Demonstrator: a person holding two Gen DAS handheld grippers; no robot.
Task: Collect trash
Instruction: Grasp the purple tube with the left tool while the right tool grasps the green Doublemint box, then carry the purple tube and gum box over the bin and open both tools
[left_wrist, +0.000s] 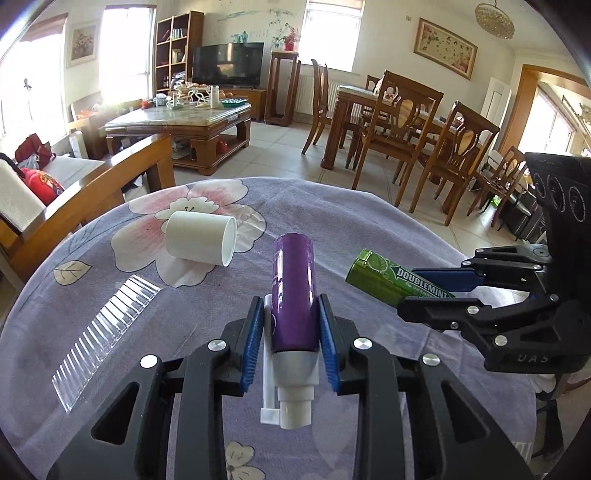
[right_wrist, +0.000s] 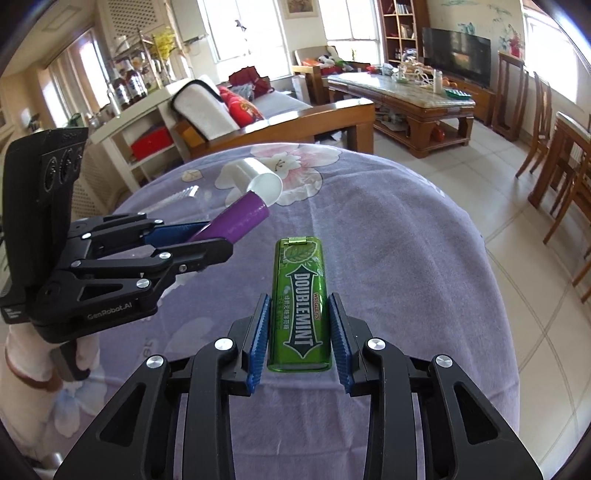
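On the floral-clothed table (left_wrist: 369, 229), the left tool (left_wrist: 288, 332) clamps a purple spray bottle (left_wrist: 293, 291); the right tool (right_wrist: 299, 328) clamps a Doublemint tin (right_wrist: 299, 302). Carry both level, grips firm.

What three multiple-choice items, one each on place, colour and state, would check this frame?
1. Where does the white cup lie?
A. on the flowered cloth
B. on the floor
C. in a bin

2. What colour is the Doublemint tin?
A. red
B. green
C. white

3. What does the left tool hold?
A. nothing
B. the cup
C. the purple tube

Key: A, the cup lies on its side on the cloth; B, the tin in the right tool is green; C, both pads press the tube.
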